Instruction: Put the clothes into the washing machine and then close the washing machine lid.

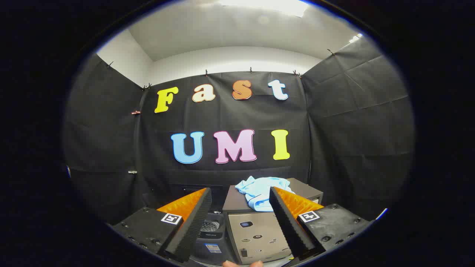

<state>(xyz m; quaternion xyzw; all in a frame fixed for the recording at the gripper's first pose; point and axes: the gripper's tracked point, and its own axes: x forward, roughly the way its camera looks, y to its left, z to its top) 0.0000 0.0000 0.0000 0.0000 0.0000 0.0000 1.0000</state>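
Two fingers of the gripper (240, 193) reach forward from the bottom of the gripper view, spread wide apart and holding nothing — the gripper is released. Each finger base carries a small square black-and-white marker. Between the fingers and just beyond their tips sits a grey box-shaped washing machine (256, 231), its front panel facing the camera and bearing a few small stickers too small to make out. Its flat dark lid (237, 202) lies level across the top. On that lid, at about one o'clock from the gap between the fingertips, rests a crumpled pale blue garment (259, 193); the right finger's tip overlaps its right edge in the view, and whether it touches the cloth cannot be told. At about eleven o'clock, just behind the left finger, stands a darker, lower appliance (211, 235) with a round grille and a label — partly hidden by that finger. Black cloth walls (356, 122) enclose the booth, with a white ceiling above. Fingertips of a person's hand (243, 264) peek in at six o'clock.
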